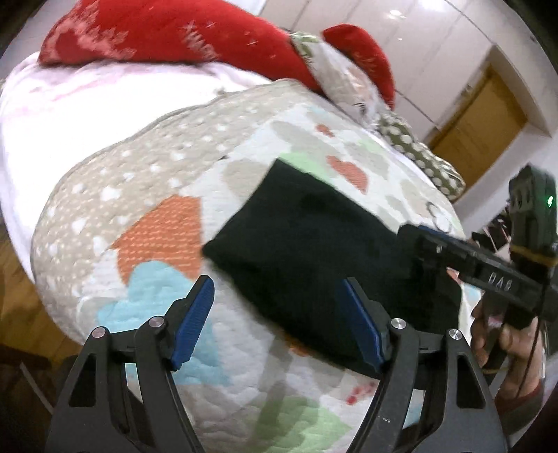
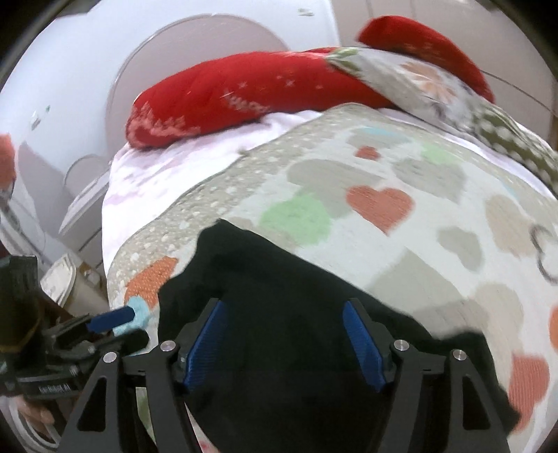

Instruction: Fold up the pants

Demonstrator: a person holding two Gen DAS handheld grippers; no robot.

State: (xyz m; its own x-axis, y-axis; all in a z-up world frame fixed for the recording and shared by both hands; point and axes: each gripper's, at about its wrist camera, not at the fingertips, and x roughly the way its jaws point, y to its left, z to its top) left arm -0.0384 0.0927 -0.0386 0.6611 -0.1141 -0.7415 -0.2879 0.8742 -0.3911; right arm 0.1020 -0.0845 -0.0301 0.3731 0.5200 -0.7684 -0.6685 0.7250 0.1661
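Your pants (image 1: 314, 244) already lie as a compact black rectangle on the heart-patterned quilt (image 1: 146, 181) of the bed, so most of the folding looks done; at most one more fold or a smoothing seems left. Your left hand-held gripper (image 1: 279, 320) stands wide with nothing between its blue pads, just off the bundle's near edge. Your right hand-held gripper (image 2: 286, 343) also stands wide above the black cloth, not pinching it. In the left view the bundle's long axis runs diagonally, far end toward the red pillow (image 1: 167, 31).
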